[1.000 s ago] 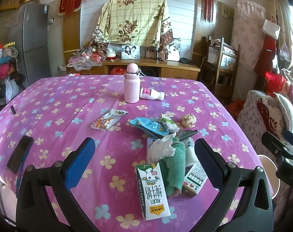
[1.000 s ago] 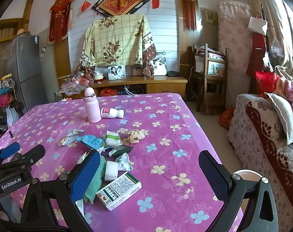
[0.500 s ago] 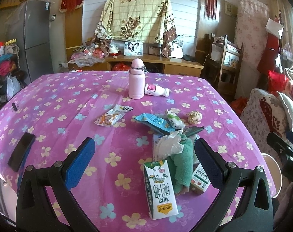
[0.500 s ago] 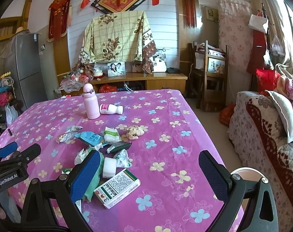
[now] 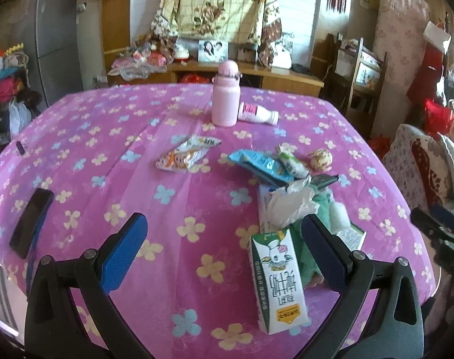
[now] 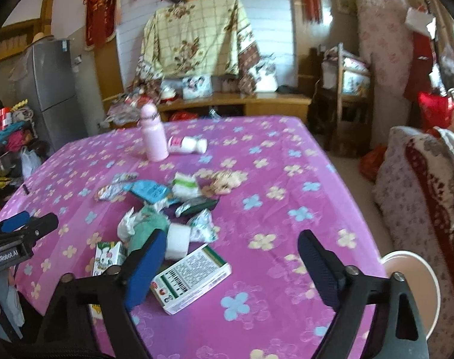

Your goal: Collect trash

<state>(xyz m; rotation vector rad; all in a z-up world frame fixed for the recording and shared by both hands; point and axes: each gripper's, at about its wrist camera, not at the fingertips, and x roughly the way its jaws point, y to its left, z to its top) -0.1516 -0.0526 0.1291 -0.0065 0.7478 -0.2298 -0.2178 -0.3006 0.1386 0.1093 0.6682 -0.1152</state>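
Narrowing our right gripper (image 6: pixel 228 264), jaws apart and empty, we are dropping toward the white printed cardboard box (image 6: pixel 191 278) beside the green-and-white milk carton (image 5: pixel 278 278); left gripper (image 5: pixel 224 254) gaping too.

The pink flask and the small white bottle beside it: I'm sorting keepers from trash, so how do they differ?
The pink flask stands upright; the small white bottle lies on its side. The flask is plain pink all over, while the bottle is white with a pink-red label. The flask is taller and wider than the bottle. Both sit at the far side of the purple flowered tablecloth, beyond the wrappers.
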